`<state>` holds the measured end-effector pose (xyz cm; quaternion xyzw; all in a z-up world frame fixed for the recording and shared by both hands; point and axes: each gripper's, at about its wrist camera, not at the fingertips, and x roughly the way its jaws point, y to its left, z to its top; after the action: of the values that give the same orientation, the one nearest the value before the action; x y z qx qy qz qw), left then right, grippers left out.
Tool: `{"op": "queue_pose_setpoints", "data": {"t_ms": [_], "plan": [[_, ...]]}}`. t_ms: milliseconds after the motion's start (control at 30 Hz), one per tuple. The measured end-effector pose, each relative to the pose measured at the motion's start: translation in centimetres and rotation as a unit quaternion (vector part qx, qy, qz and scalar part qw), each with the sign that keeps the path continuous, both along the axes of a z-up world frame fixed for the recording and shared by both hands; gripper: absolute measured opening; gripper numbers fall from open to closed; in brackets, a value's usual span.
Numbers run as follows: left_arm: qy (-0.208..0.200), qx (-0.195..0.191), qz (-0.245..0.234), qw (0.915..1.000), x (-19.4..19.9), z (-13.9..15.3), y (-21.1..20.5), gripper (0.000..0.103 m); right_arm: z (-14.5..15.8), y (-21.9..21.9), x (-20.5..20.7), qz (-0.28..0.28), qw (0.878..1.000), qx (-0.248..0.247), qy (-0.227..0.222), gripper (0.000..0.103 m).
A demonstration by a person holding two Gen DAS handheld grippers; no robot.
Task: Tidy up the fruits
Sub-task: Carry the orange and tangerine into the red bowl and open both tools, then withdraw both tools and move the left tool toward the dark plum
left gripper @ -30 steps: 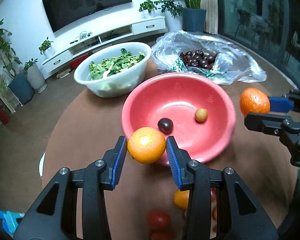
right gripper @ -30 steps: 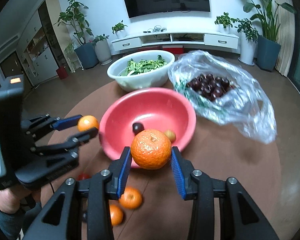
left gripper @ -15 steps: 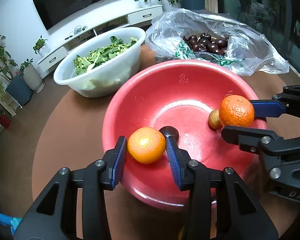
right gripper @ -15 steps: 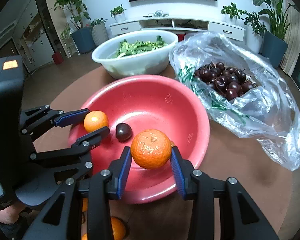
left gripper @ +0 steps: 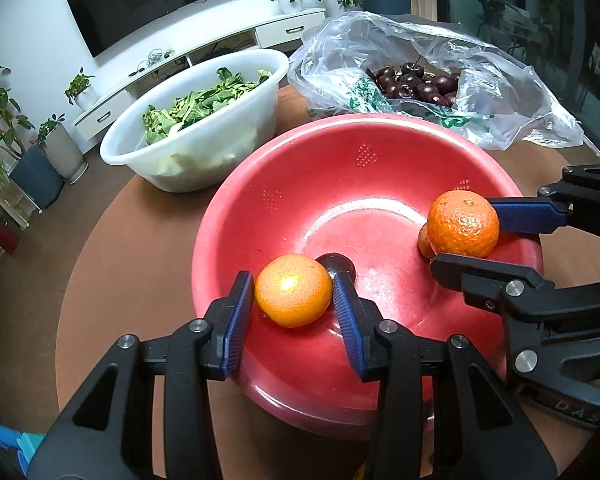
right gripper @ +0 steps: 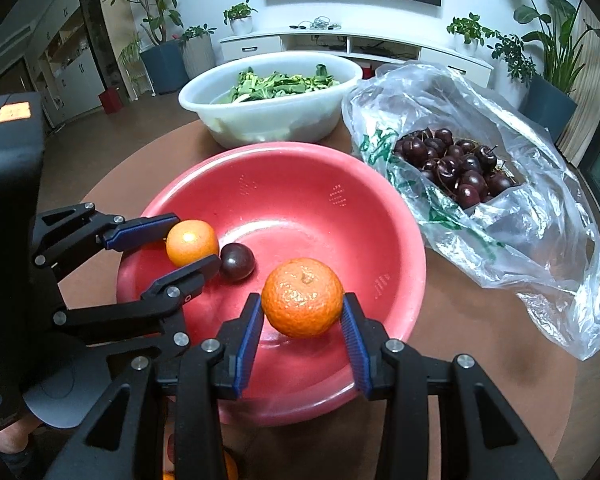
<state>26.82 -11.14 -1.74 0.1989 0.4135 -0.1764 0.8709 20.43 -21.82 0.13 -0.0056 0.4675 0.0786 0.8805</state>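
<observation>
While both of your grippers hang over the red bowl (left gripper: 364, 152), each one is clamped on an orange. Your left gripper (left gripper: 293, 294) pinches the smaller orange (left gripper: 293, 290) between its blue pads, low over the near-left part of the bowl — the right wrist view shows the same orange (right gripper: 192, 242) just beside a dark round fruit (right gripper: 237, 261) that lies on the bowl's floor. Your right gripper (right gripper: 302, 312) holds the bigger, rougher-skinned orange (right gripper: 302, 296) over the near-right part of the bowl; from the left wrist it shows (left gripper: 463, 224) gripped top and bottom, with a small brownish fruit (left gripper: 423, 242) mostly hidden behind it. Whether either orange touches the bowl's floor you cannot tell from here.

The bowl stands on a round brown table (left gripper: 132, 248). Behind it on the left sits a white tub (right gripper: 268, 116) of leafy greens (right gripper: 278, 84), touching or nearly touching the bowl's far rim. To the right lies a crumpled clear plastic bag (right gripper: 532, 216) — open at the top, with a heap of dark cherries (right gripper: 456, 168) inside.
</observation>
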Motion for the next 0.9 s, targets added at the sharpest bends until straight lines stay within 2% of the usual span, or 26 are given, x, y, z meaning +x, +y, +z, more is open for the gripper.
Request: {"op": "queue_pose_setpoints", "data": {"t_ms": [267, 367, 400, 433, 500, 633, 700, 833, 900], "plan": [[-0.013, -0.004, 0.009, 0.9999, -0.3, 0.9, 0.3, 0.046, 0.3, -0.1, -0.1, -0.006, 1.000, -0.005, 0.002, 0.044], [-0.015, -0.007, 0.010, 0.9998, -0.5, 1.2, 0.5, 0.047, 0.5, -0.2, -0.2, -0.009, 1.000, -0.008, -0.002, 0.047], [-0.017, -0.007, 0.013, 0.9997, -0.6, 1.4, 0.6, 0.052, 0.7, -0.2, -0.2, -0.010, 1.000, -0.009, -0.003, 0.049], [-0.027, -0.001, 0.020, 0.9994, -0.8, 1.6, 0.7, 0.064, 0.8, -0.3, -0.3, -0.012, 1.000, -0.010, -0.005, 0.052], [-0.034, -0.002, 0.037, 0.9987, -0.8, 2.0, 1.4, 0.072, 1.2, -0.5, -0.3, -0.016, 1.000, -0.009, -0.008, 0.057], [-0.037, -0.013, 0.046, 0.9982, -1.4, 2.9, 2.5, 0.078, 1.9, -0.8, -0.8, -0.024, 1.000, -0.005, -0.016, 0.071], [-0.042, -0.017, 0.046, 0.9979, -2.1, 3.5, 2.8, 0.082, 2.2, -0.9, -1.3, -0.024, 1.000, 0.001, -0.020, 0.071], [-0.053, -0.028, 0.046, 0.9971, -4.2, 4.7, 3.8, 0.098, 3.0, -0.9, -3.3, -0.026, 0.999, 0.007, -0.032, 0.071], [-0.055, -0.032, 0.051, 0.9967, -5.5, 5.2, 4.7, 0.099, 3.6, -1.0, -5.1, -0.028, 0.999, 0.016, -0.042, 0.073]]}}
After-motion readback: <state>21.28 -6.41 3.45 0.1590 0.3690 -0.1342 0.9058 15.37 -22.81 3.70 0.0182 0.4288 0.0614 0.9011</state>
